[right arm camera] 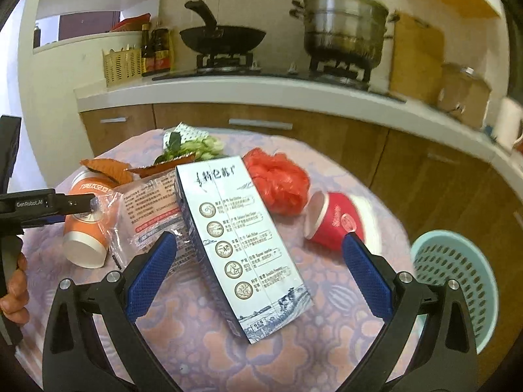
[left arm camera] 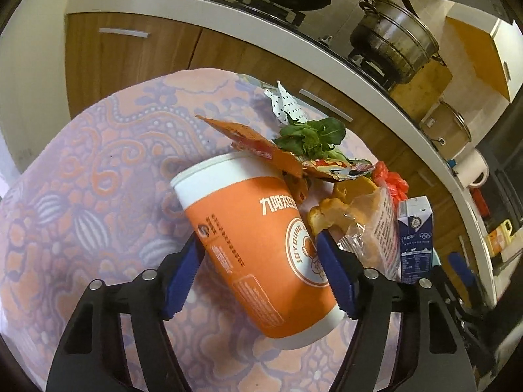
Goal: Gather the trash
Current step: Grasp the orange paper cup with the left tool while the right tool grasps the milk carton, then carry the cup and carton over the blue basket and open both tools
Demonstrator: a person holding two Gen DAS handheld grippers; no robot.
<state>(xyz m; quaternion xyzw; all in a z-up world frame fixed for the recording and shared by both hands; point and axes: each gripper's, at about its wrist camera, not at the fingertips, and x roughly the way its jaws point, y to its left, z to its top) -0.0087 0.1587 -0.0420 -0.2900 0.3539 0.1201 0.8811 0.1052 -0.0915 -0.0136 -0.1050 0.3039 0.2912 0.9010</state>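
Observation:
An orange and white paper cup [left arm camera: 251, 245] lies on its side on the patterned table. My left gripper [left arm camera: 258, 245] straddles it with both blue pads against its sides. The cup also shows in the right wrist view [right arm camera: 85, 232]. A blue and white milk carton [right arm camera: 242, 245] lies between the wide-open fingers of my right gripper [right arm camera: 258, 245], which touch nothing. In the left wrist view the carton [left arm camera: 415, 238] stands right of the cup. A red paper cup [right arm camera: 330, 222], a red plastic bag [right arm camera: 278, 179], a clear printed wrapper [right arm camera: 150, 209], torn orange packaging [left arm camera: 261, 147] and green leaves [left arm camera: 313, 137] lie around.
A light blue perforated basket [right arm camera: 454, 287] stands beside the table at the right. Behind the table runs a kitchen counter [right arm camera: 228, 88] with a black wok [right arm camera: 222, 37] and a steel pot [right arm camera: 343, 29] on the stove. Wooden cabinet doors [left arm camera: 130, 62] are below.

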